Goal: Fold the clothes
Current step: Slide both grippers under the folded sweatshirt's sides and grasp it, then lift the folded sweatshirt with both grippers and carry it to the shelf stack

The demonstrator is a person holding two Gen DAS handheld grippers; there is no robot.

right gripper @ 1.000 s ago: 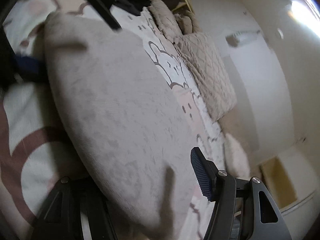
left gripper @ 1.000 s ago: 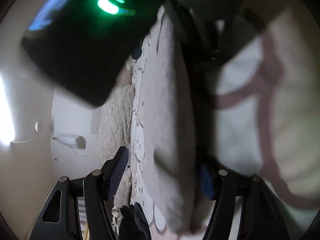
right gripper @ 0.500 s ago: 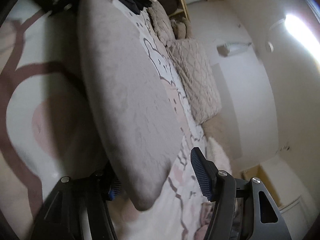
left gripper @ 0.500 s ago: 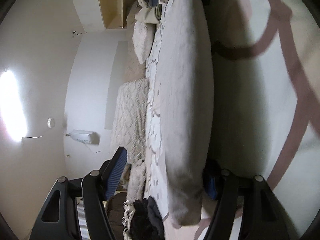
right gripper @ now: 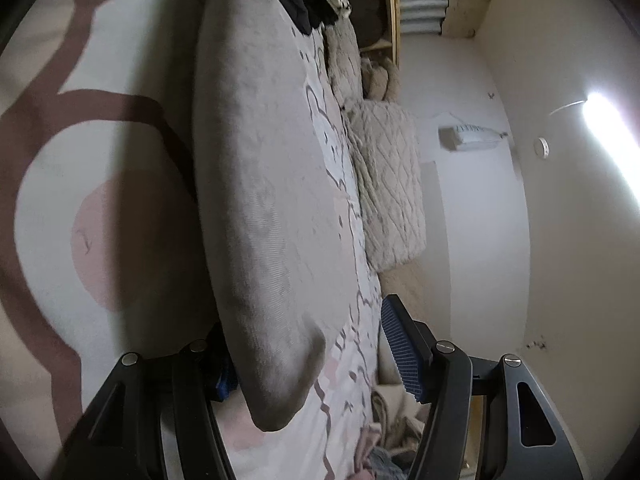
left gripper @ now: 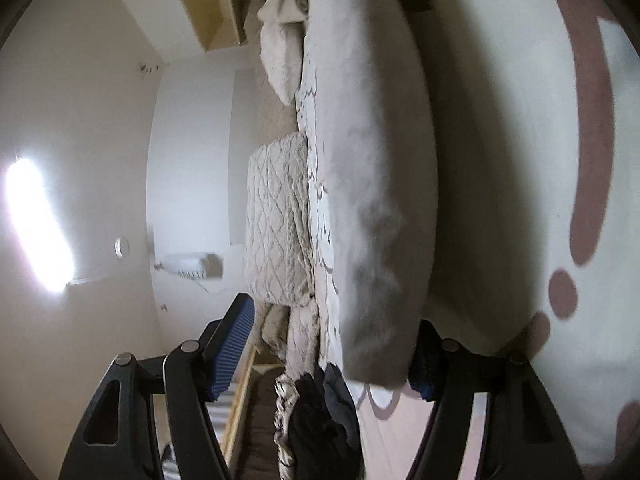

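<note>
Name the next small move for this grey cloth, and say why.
Probably close both pairs of fingers on the grey cloth before lifting. It spans between the left gripper and right gripper over the patterned sheet, resting against one finger of each; the other blue pads stand clear. The left's jaws are closing, cloth between them.

A bed with a quilted pillow is seen beyond the fingers, backed by a white wall lit by a tube lamp.
</note>
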